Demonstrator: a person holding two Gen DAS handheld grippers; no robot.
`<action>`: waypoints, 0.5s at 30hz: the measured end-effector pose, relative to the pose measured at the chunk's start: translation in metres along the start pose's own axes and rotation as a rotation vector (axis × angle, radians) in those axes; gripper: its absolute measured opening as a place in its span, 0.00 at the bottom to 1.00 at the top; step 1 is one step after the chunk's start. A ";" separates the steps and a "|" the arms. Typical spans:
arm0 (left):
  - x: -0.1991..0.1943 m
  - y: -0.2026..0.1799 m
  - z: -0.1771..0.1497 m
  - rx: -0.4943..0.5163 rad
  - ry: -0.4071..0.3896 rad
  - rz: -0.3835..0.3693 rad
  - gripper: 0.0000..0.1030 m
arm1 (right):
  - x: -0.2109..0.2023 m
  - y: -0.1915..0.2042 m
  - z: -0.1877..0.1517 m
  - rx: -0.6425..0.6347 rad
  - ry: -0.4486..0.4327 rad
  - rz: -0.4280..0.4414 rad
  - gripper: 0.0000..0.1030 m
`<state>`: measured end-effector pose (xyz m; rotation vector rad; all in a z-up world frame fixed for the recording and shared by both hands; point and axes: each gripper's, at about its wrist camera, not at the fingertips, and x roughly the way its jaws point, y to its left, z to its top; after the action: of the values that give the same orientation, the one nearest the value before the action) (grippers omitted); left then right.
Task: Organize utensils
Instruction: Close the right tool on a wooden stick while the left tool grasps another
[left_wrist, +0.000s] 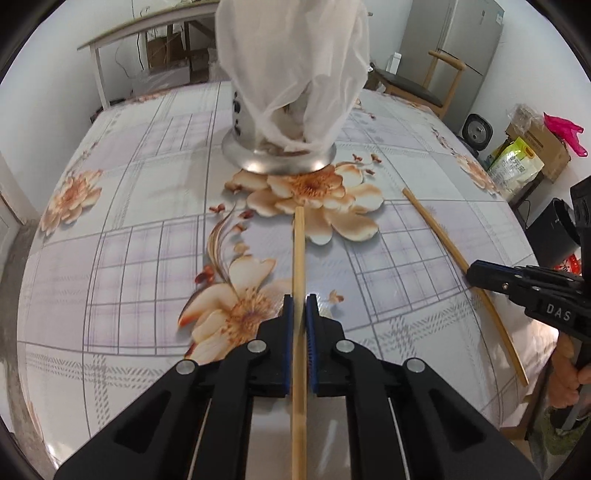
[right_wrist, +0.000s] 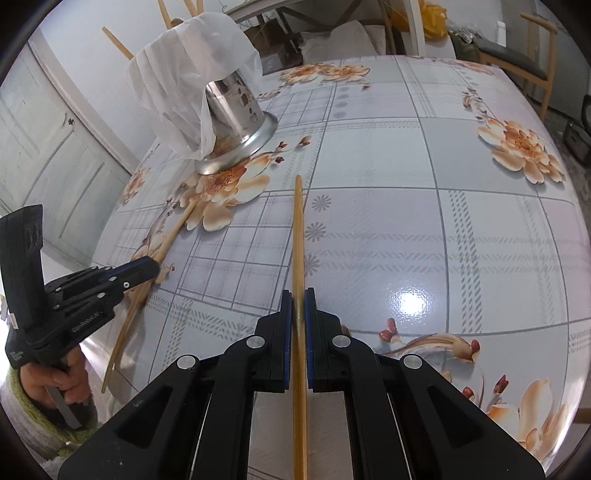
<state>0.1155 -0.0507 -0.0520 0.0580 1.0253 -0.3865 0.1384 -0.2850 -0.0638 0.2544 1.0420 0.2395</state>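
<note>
My left gripper (left_wrist: 299, 302) is shut on a wooden chopstick (left_wrist: 298, 251), whose tip points toward a steel utensil holder (left_wrist: 280, 155). A white plastic bag (left_wrist: 295, 66) is draped over the holder. At the right edge of the left wrist view, my right gripper (left_wrist: 474, 273) pinches a second chopstick (left_wrist: 436, 229) over the table. In the right wrist view, the right gripper (right_wrist: 299, 295) is shut on that chopstick (right_wrist: 297, 229). To its left there, the left gripper (right_wrist: 153, 264) holds its chopstick (right_wrist: 177, 229). Other chopsticks (right_wrist: 116, 38) poke out of the holder (right_wrist: 236, 122).
A floral checked tablecloth (left_wrist: 147, 184) covers the table. Beyond it stand a wooden chair (left_wrist: 413, 86), a fridge (left_wrist: 469, 44), boxes and bags (left_wrist: 517, 162) and a white bench (left_wrist: 147, 29). A white door (right_wrist: 55, 147) is on the left. A hand (right_wrist: 55, 384) grips the left tool.
</note>
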 end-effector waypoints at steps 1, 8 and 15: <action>0.000 0.002 0.002 -0.005 0.009 -0.008 0.10 | 0.000 0.000 0.000 0.001 0.001 0.002 0.04; 0.005 0.006 0.015 0.016 0.035 -0.033 0.28 | 0.000 -0.002 0.001 0.001 0.003 0.005 0.04; 0.017 0.001 0.030 0.086 0.029 -0.004 0.28 | 0.000 -0.002 0.001 0.007 0.005 0.014 0.04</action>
<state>0.1486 -0.0614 -0.0504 0.1394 1.0373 -0.4344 0.1399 -0.2869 -0.0640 0.2673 1.0464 0.2493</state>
